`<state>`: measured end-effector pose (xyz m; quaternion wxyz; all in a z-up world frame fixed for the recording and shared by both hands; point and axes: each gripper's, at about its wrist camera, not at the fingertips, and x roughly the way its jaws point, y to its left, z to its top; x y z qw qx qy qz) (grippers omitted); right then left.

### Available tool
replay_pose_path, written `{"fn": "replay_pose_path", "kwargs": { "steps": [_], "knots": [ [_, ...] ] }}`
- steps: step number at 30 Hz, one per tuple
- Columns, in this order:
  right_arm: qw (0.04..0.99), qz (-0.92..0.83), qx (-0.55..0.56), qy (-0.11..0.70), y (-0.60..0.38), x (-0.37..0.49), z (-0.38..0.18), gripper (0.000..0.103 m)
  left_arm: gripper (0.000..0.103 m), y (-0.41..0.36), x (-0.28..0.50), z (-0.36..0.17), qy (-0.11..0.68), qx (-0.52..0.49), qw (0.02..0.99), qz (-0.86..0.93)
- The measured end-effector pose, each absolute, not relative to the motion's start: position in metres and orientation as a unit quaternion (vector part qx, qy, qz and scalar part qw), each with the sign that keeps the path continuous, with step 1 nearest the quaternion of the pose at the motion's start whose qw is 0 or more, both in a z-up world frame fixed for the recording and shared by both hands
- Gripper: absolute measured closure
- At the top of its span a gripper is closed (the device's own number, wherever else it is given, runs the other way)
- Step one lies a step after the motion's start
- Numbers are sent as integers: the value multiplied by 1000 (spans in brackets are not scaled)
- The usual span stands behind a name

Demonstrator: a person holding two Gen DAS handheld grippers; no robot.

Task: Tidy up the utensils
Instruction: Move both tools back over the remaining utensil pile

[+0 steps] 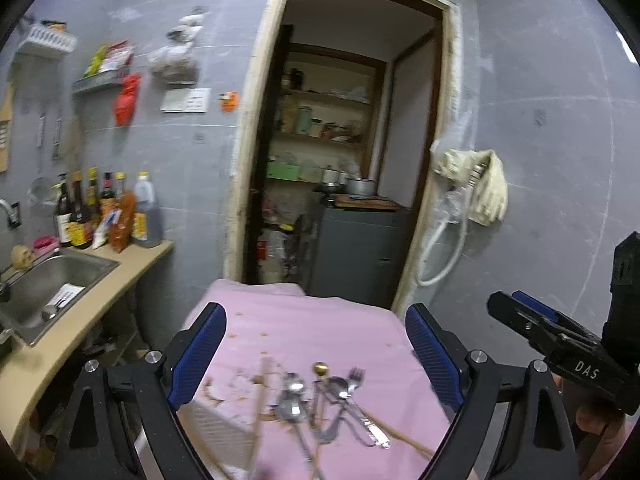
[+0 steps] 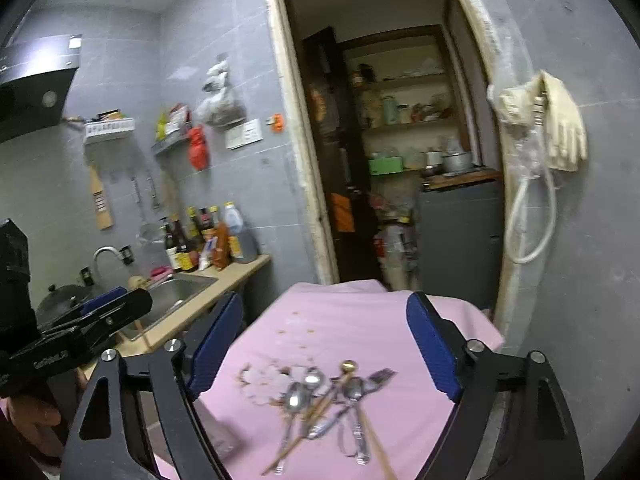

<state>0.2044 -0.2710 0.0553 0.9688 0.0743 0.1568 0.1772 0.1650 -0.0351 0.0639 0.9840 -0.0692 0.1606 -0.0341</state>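
Note:
A loose pile of utensils [image 1: 320,400] lies on a pink cloth-covered table [image 1: 320,328]: metal spoons, a fork [image 1: 356,376], a gold-headed spoon [image 1: 320,369] and wooden chopsticks. The pile also shows in the right wrist view [image 2: 324,404]. My left gripper [image 1: 316,344] is open and empty, held above the pile. My right gripper [image 2: 324,340] is open and empty, also above the pile. A white slotted tray [image 1: 218,426] lies left of the pile, partly hidden by the left finger.
A counter with a steel sink [image 1: 52,280] and sauce bottles [image 1: 104,212] runs along the left. A doorway [image 1: 344,160] to a pantry lies beyond the table. A glove [image 1: 490,188] and hose hang on the right wall. A range hood [image 2: 32,88] is at far left.

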Motion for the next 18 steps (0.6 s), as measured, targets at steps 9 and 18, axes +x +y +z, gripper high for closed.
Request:
{"fn": "replay_pose_path", "kwargs": {
  "steps": [9, 18],
  "knots": [
    [972, 137, 70, 179, -324, 214, 35, 11, 8, -86, 189, 42, 194, -61, 977, -59],
    [963, 118, 69, 231, -362, 235, -14, 11, 8, -115, 222, -5, 261, -56, 961, -66]
  ]
}}
